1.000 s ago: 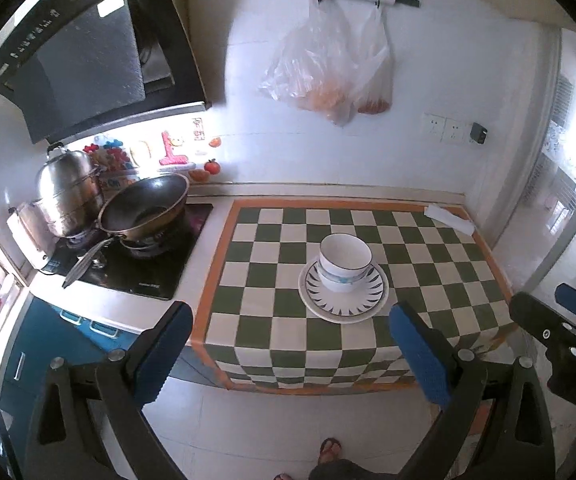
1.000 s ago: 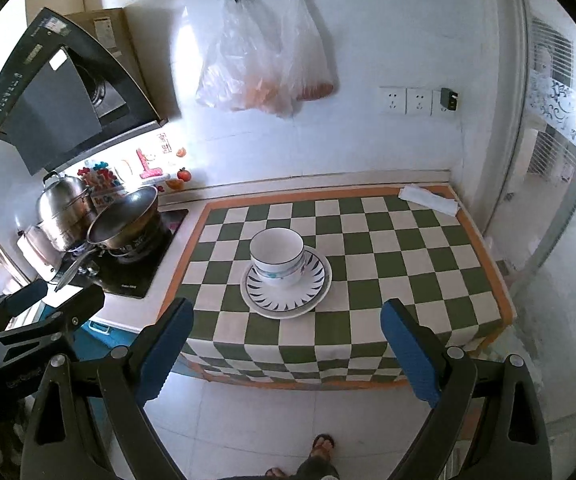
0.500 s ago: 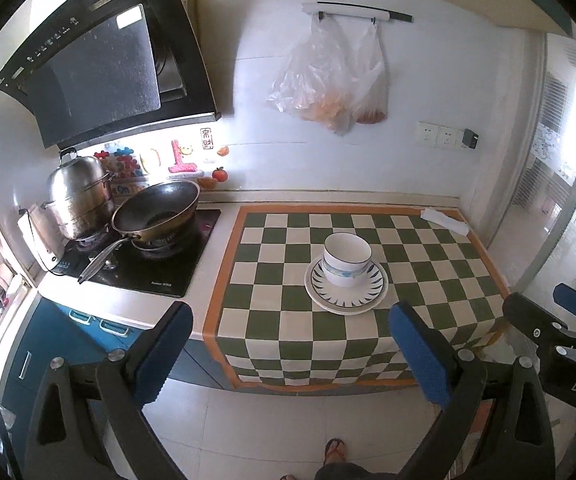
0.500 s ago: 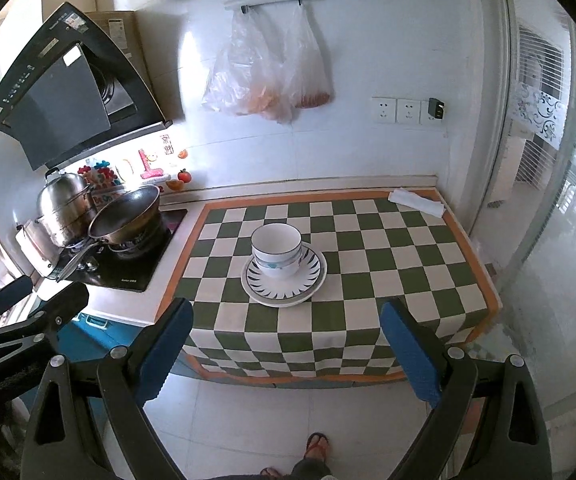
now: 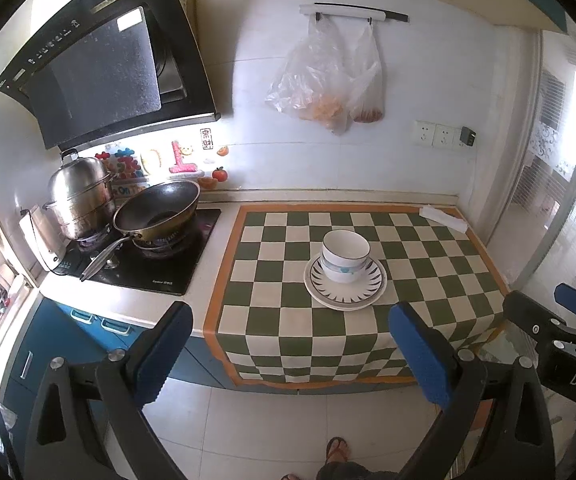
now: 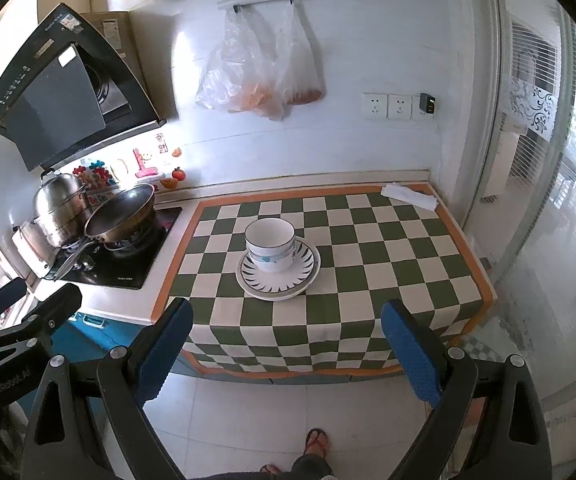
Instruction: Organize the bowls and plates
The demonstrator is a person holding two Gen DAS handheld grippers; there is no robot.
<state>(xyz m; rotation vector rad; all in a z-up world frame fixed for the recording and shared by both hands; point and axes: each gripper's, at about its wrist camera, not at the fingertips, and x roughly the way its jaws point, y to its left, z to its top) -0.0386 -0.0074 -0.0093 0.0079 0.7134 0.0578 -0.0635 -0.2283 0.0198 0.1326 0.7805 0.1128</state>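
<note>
A white bowl (image 5: 345, 255) with a dark rim stands stacked on a white plate (image 5: 345, 284) with a dark ray pattern, on the green and white checked cloth (image 5: 428, 272). Both show in the right wrist view too, the bowl (image 6: 270, 249) on the plate (image 6: 277, 274). My left gripper (image 5: 292, 352) is open and empty, held back from the counter above the floor. My right gripper (image 6: 285, 348) is also open and empty, equally far back. Each gripper shows at the edge of the other's view.
A wok (image 5: 157, 210) and a steel pot (image 5: 79, 196) sit on the hob at the left under a black hood (image 5: 103, 64). Plastic bags (image 5: 328, 80) hang on the wall. A folded white cloth (image 5: 444, 218) lies at the counter's back right corner.
Both grippers have drawn back and away from the counter, so the bowl and plate look smaller. The bowl and plate have not moved. Both grippers stay open.
</note>
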